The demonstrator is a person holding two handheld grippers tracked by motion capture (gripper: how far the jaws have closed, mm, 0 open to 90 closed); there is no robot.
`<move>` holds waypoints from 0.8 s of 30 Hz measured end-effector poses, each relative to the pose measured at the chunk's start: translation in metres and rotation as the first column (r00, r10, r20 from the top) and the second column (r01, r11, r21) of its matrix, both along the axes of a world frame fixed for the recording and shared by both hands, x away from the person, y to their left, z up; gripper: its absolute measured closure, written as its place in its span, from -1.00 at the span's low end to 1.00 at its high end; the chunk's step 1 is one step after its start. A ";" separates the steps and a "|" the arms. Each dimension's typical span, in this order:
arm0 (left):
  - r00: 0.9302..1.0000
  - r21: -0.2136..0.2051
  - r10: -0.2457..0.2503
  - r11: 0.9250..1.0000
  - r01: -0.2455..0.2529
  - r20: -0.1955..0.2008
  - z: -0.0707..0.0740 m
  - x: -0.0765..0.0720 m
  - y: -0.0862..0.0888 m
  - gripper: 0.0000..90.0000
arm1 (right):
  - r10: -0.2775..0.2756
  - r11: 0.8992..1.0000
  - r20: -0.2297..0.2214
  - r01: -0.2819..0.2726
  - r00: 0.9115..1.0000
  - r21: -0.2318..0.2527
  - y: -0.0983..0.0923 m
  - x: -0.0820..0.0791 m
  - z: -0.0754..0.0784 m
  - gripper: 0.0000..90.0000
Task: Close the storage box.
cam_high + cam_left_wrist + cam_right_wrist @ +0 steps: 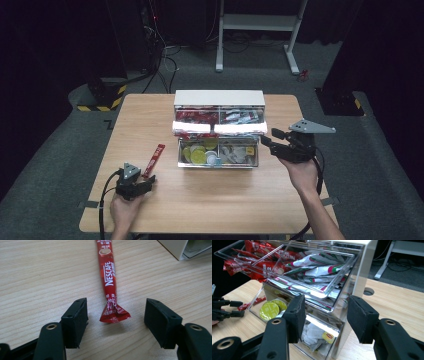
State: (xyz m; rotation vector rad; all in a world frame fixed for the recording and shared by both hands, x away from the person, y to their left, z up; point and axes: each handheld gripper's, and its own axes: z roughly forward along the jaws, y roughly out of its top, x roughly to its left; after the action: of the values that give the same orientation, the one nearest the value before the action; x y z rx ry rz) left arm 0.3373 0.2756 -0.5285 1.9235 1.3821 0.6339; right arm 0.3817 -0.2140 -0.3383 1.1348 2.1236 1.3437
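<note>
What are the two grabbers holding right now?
Nothing. The left gripper is open, its jaws either side of the red coffee stick's crimped end without touching. The right gripper is open too, near the clear drawer box.

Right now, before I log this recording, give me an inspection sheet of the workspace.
Surface: wooden table, bare around the organiser.
Job's things: red coffee stick lying flat in front of the left gripper, its crimped end between the jaws, untouched.
Clutter: clear two-tier organiser, both drawers pulled out; red sticks and white sachets above, yellow capsules and tea bags below.
Grippers: left open on the table; right gripper open, facing the organiser's right end, holding nothing.
Cables: one trailing from each gripper; loose cables on the floor behind the table.
Surroundings: grey floor, white desk frame, hazard-striped base, dark curtains.
</note>
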 end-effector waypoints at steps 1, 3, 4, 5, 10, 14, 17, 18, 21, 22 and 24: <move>1.000 0.000 0.000 1.000 0.000 0.000 0.000 0.000 0.000 -0.21 | 0.000 1.000 0.001 0.000 1.000 0.002 -0.002 -0.001 0.000 0.08; 1.000 0.000 0.000 1.000 0.000 0.000 0.000 0.000 0.000 -0.21 | 0.000 1.000 -0.002 0.000 1.000 0.016 -0.005 -0.003 0.001 0.08; 1.000 0.000 0.000 1.000 0.000 -0.001 0.000 0.000 0.000 -0.21 | -0.001 1.000 0.004 0.001 1.000 0.016 -0.007 -0.004 0.001 0.08; 1.000 0.000 0.000 1.000 0.000 -0.001 0.000 0.000 0.000 -0.21 | -0.005 1.000 0.007 0.004 1.000 0.015 -0.009 -0.005 0.002 0.08; 1.000 0.000 0.000 1.000 0.000 -0.001 0.000 0.000 0.000 -0.21 | -0.029 0.999 0.011 0.029 1.000 0.028 -0.019 -0.008 0.000 0.07; 1.000 0.000 0.002 1.000 -0.002 0.001 0.000 0.000 0.000 -0.21 | -0.046 0.998 0.010 0.046 0.999 0.046 -0.026 -0.010 -0.003 0.07; 1.000 0.000 0.001 1.000 -0.001 0.000 0.000 0.000 0.000 -0.21 | -0.046 0.997 0.023 0.044 0.999 0.058 -0.028 -0.013 -0.004 0.08; 1.000 0.000 0.001 1.000 -0.001 -0.001 0.000 0.000 0.000 -0.21 | -0.047 0.997 0.024 0.045 0.999 0.062 -0.028 -0.014 -0.004 0.07; 1.000 0.001 0.002 1.000 -0.002 0.001 0.000 0.000 0.000 -0.21 | -0.052 0.996 0.028 0.050 0.998 0.069 -0.030 -0.014 -0.006 0.07; 1.000 0.000 0.001 1.000 -0.001 -0.001 0.000 0.000 0.000 -0.21 | -0.053 0.997 0.028 0.051 0.998 0.066 -0.031 -0.014 -0.006 0.07; 1.000 0.000 0.001 1.000 -0.001 0.001 0.000 0.000 0.000 -0.21 | -0.059 0.996 0.031 0.056 0.998 0.071 -0.033 -0.015 -0.008 0.05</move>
State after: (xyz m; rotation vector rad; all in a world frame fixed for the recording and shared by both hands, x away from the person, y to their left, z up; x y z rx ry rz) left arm 0.3375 0.2754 -0.5286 1.9222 1.3828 0.6360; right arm 0.3663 -0.2473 -0.3468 1.1842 2.0197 1.4107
